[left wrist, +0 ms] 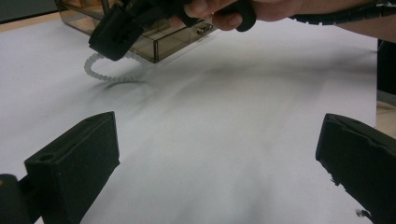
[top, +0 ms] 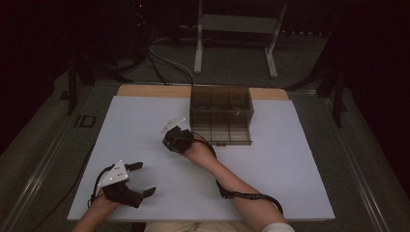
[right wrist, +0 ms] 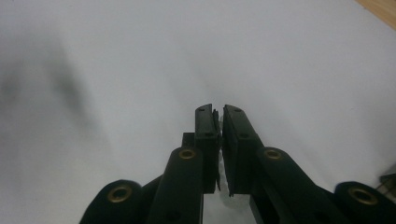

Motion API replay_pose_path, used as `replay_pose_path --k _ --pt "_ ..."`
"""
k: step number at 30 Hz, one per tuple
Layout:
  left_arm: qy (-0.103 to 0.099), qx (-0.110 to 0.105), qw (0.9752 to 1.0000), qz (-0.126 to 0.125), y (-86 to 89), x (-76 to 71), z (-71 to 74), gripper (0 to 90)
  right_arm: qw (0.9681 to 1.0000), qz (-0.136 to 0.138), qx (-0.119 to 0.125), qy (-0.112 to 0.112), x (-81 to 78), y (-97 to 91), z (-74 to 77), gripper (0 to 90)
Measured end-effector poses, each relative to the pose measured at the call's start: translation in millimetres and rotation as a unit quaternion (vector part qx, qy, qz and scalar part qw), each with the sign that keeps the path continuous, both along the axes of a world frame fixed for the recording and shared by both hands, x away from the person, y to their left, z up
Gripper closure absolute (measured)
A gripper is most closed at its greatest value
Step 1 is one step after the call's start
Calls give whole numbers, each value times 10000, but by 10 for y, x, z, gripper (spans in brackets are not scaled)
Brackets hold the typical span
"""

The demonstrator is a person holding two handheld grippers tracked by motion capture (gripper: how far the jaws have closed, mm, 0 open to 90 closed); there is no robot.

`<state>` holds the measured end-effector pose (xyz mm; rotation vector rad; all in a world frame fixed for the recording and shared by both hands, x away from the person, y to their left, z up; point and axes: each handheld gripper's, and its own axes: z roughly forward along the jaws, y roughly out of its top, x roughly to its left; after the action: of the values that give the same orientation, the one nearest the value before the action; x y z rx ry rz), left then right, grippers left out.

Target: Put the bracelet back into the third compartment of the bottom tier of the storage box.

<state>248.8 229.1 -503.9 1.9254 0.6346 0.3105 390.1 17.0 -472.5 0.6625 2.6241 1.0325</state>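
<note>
While the jaws of the right gripper (right wrist: 218, 109) stand all but shut, with only a thin pale sliver between the pads, they appear to pinch the white beaded ring (left wrist: 93, 70). In the left gripper view the ring curves out below that gripper's tip (left wrist: 109, 44). Its lower arc sits close over its own shadow, so I cannot tell whether it hangs free or brushes the counter (top: 290, 183).

The left gripper (top: 143, 179) rests near the front left corner with its jaws spread wide and nothing between them (left wrist: 217, 126).

The ring sits near the middle of the counter, just off the front left corner of the smoky clear compartment box (top: 221, 116), which stands at the far edge with its top open.

By my reading the pick-up is done and the delivery is left: the ring has yet to be carried over the front wall of the box (left wrist: 163, 44) and let go in one of its cells. Which cell is meant I cannot say.

Room is generous. The white sheet is bare from the box to the front edge and out to both side edges. The near wall of the box is the one edge to clear, and the dangling loop could catch on it if carried low.
</note>
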Motion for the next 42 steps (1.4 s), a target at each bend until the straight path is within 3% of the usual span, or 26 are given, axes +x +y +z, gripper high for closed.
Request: replay_pose_path --k 22,42 --pt "3 8 10000 0 -5 4 -2 9 9993 90 352 -131 -21 -109 365 854" --pt "31 1 10000 -10 -7 14 -4 9 9988 135 438 -196 -92 -285 578 854"
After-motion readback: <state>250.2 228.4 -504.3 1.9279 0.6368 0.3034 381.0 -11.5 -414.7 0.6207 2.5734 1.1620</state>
